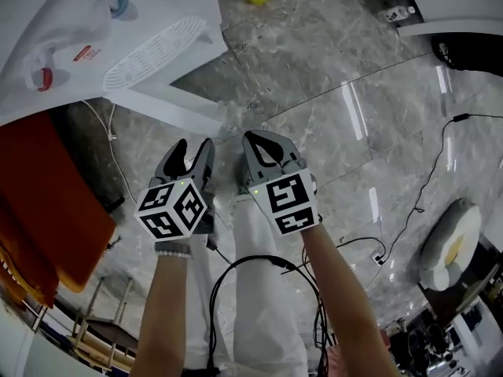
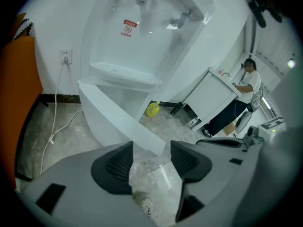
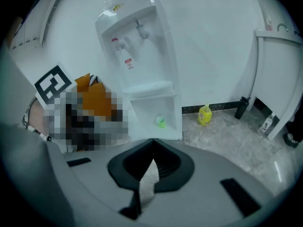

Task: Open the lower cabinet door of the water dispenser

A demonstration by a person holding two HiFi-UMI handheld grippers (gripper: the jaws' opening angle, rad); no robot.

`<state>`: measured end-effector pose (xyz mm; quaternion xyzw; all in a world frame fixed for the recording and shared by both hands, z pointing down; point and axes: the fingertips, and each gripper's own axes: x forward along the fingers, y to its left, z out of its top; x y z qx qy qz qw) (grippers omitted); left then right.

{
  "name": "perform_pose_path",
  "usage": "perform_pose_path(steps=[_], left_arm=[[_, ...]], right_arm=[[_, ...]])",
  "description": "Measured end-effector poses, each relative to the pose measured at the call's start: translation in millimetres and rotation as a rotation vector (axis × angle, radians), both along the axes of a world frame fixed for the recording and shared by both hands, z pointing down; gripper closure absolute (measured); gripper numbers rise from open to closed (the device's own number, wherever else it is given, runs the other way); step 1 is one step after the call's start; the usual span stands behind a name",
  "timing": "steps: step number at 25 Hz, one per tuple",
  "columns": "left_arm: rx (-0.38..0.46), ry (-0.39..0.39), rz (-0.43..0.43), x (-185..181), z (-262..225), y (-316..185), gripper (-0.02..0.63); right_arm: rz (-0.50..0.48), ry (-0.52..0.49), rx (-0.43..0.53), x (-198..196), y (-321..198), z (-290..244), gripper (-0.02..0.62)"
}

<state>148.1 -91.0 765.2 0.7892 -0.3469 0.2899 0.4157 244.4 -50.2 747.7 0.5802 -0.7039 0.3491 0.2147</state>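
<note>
Left claw (image 1: pixel 193 144) spread empty, right claw (image 1: pixel 251 137) pressed together; water dispenser (image 1: pixel 71 22) cropped at head view's corner.

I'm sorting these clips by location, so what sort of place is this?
Likely an office or workroom: a white water dispenser against a plain white wall, a polished grey stone-tile floor, and loose black cables trailing across it.

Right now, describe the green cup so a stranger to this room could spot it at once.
Find the tall white water dispenser against the wall. Its lower cabinet stands open, with the green cup inside it. It is the only green thing there; the yellow bottle stands outside, on the floor to the right.
</note>
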Motion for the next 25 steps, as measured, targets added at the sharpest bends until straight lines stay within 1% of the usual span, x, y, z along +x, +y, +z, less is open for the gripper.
perform_pose_path(steps=[3,6,12,14,17,22,25], left_arm=[[-0.027,-0.005,-0.078,6.1,10.5,-2.1,0.339],[-0.047,-0.014,-0.138,10.6,20.4,-5.0,0.314],[-0.056,-0.061,-0.221,17.7,33.9,-8.4,0.293],[-0.053,-0.081,-0.224,19.8,37.4,-8.4,0.293],[-0.027,-0.105,-0.214,17.7,39.0,-9.5,0.295],[-0.028,-0.102,-0.192,12.8,39.0,-4.7,0.296],[-0.034,-0.100,-0.152,7.0,39.8,-2.1,0.296]], right_arm=[[0.019,-0.020,0.010,11.8,4.5,-5.7,0.592],[0.021,-0.035,0.008,18.3,9.2,-3.6,0.592],[0.023,-0.088,-0.024,19.8,22.3,5.9,0.592],[0.025,-0.094,-0.029,21.2,26.2,7.8,0.592],[0.009,-0.066,-0.028,23.3,28.9,9.3,0.592],[-0.027,-0.018,-0.016,22.9,27.3,5.9,0.592],[-0.032,-0.007,-0.008,18.9,22.7,4.4,0.592]])
